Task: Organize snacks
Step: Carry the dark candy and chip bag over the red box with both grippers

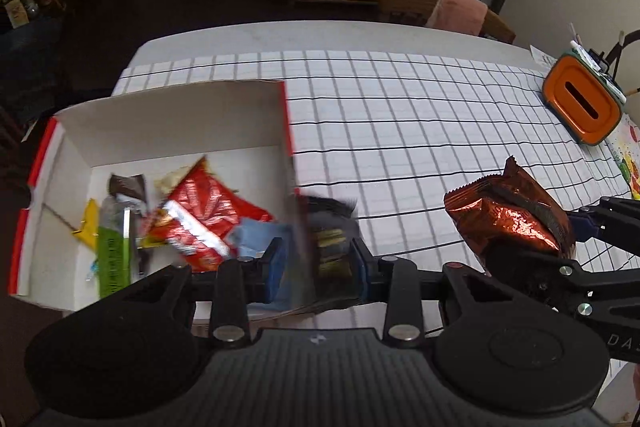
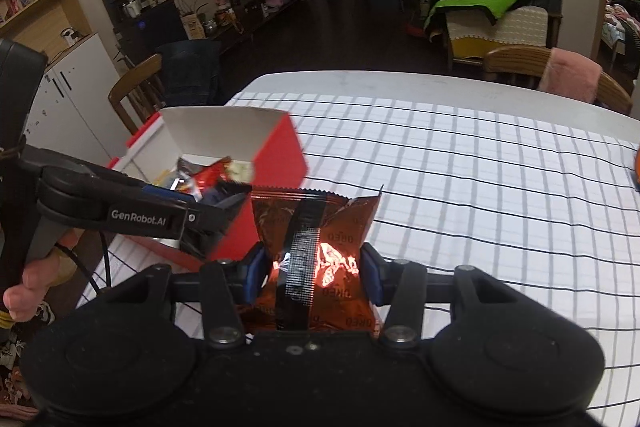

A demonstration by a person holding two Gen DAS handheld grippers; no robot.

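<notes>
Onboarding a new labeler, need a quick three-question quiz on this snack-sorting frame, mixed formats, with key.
1. True or false: the right gripper is holding a copper-brown Oreo packet.
2. What does the left gripper grip? A) a dark snack packet B) the orange-lidded container C) nothing
3. Fill in: the red wrapper lies inside the red-and-white cardboard ____.

Key: 1 true; 2 A; 3 box.

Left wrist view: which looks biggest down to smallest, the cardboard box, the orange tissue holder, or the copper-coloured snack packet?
1. Cardboard box, clearly the largest.
2 and 3. Copper-coloured snack packet and orange tissue holder look alike; the packet is nearer the camera, so I will not rank them.
</notes>
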